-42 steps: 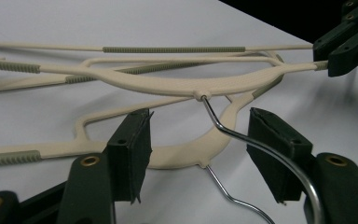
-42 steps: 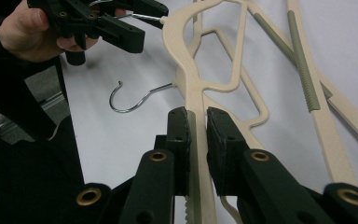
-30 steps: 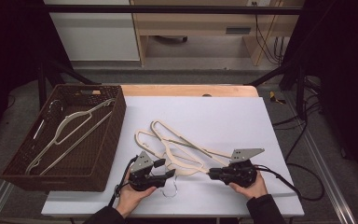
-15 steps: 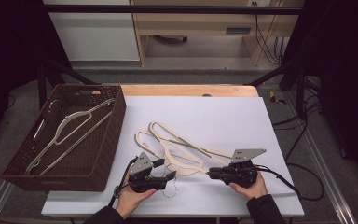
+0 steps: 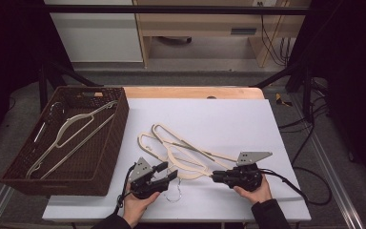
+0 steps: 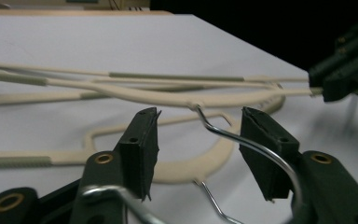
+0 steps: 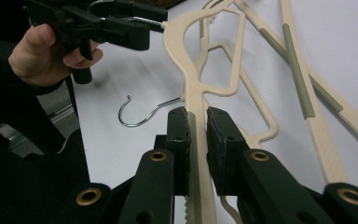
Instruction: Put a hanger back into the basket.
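Observation:
A cream plastic hanger [image 5: 190, 174] with a metal hook [image 6: 223, 133] is held near the table's front edge. My right gripper [image 5: 215, 177] is shut on one of its arms [image 7: 193, 88], jaws [image 7: 196, 116] pressed to both sides. My left gripper [image 5: 169, 171] stands open at the hanger's neck, and the wire hook runs through the gap between its jaws [image 6: 198, 116] and over the right one. Two more cream hangers [image 5: 181, 143] lie overlapped on the white tabletop [image 5: 228, 119] just beyond. A second metal hook [image 7: 142, 116] rests on the table under the held hanger.
A dark wicker basket [image 5: 119, 138] stands at the left of the table and holds pale hangers [image 5: 76, 129]. The far and right parts of the white top are bare. A black cable [image 5: 295, 183] trails from the right gripper toward the table's right edge.

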A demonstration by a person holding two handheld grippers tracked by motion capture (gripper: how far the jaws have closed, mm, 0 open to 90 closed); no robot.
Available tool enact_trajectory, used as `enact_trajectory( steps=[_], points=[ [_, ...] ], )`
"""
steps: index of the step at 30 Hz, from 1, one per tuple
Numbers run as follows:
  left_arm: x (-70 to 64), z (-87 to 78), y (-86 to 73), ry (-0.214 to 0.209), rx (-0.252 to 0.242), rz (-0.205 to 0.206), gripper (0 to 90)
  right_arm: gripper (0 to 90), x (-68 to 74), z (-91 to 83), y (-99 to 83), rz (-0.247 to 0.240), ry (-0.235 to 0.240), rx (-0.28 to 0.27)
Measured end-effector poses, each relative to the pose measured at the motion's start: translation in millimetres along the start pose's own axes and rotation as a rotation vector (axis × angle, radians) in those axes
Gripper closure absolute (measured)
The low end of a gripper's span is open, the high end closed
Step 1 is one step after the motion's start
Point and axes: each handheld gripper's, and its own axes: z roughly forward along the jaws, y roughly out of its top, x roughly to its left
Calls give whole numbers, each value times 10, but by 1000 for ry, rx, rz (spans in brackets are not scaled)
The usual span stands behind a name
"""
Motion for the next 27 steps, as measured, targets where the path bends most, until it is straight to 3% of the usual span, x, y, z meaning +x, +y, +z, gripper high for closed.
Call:
enact_trajectory(
  steps=[5, 8, 11, 14, 21, 27],
  points=[
    [-73, 65, -7, 10, 17, 50, 609, 796, -2, 30, -8, 2, 2, 0],
    [-65, 67, 16, 15, 0, 44, 684, 795, -1, 25, -11, 5, -1, -1],
    [-84, 71, 26, 44, -9, 46, 724, 794, -6, 37, -10, 1, 4, -8],
    [-99, 65, 29, 82, 13, 63, 770, 792, -2, 53, -17, 6, 2, 1],
    [-123, 53, 132, 126, 39, 87, 820, 754, 8, 83, -19, 0, 32, -9],
    [-132, 76, 233, 110, 61, 96, 827, 624, 53, 26, 28, -22, -28, -40]
  ],
)
